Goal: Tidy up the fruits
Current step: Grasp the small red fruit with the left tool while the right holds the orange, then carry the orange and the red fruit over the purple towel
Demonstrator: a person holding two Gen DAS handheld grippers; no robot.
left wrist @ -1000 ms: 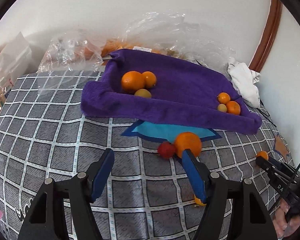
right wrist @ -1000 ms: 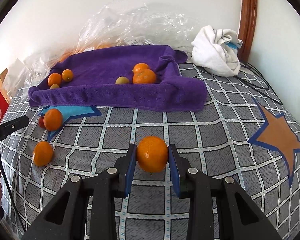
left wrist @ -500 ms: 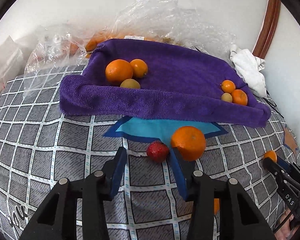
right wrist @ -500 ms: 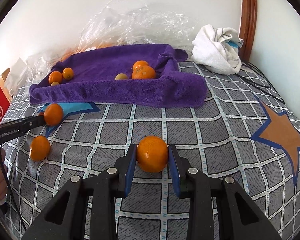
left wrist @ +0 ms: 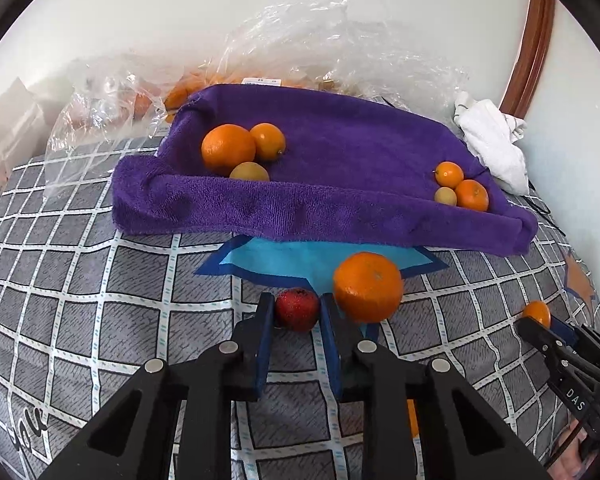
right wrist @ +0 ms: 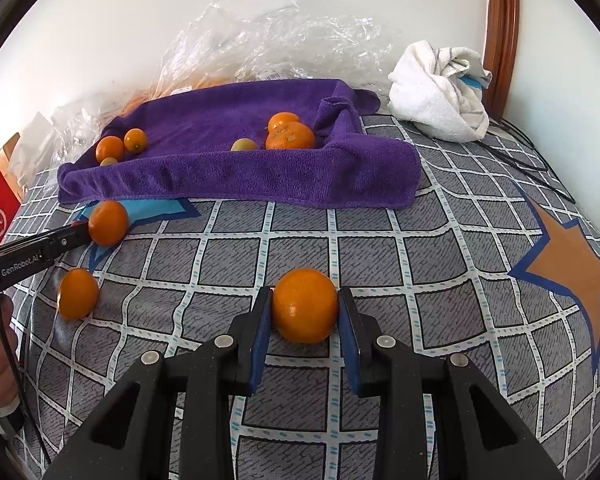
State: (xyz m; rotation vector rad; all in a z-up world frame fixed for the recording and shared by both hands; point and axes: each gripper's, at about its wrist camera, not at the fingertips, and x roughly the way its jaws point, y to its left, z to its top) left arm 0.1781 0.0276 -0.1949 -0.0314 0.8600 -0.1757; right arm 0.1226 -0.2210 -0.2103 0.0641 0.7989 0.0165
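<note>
The small red fruit [left wrist: 297, 309], low at centre of the left wrist view, is clamped between the narrowed blue pads of the left tool [left wrist: 297, 314], with a large orange [left wrist: 368, 286] touching the outer side of the tool's right pad. The purple towel [left wrist: 340, 208] with sorted citrus lies straight beyond, across the upper middle. Another orange [right wrist: 305, 305] is gripped in the right tool [right wrist: 305, 322] over the checked bed cover [right wrist: 420, 264].

The towel [left wrist: 340, 152] was seen to be fuzzy purple terry cloth, totally matt. The bedsheet [left wrist: 100, 280] looked like printed woven fabric. The bags [right wrist: 268, 40] were crinkly clear plastic, pretty shiny. The strawberry [left wrist: 297, 308] was noted as rough, glittery red; the orange [right wrist: 305, 305] as dimpled, slightly glossy.
</note>
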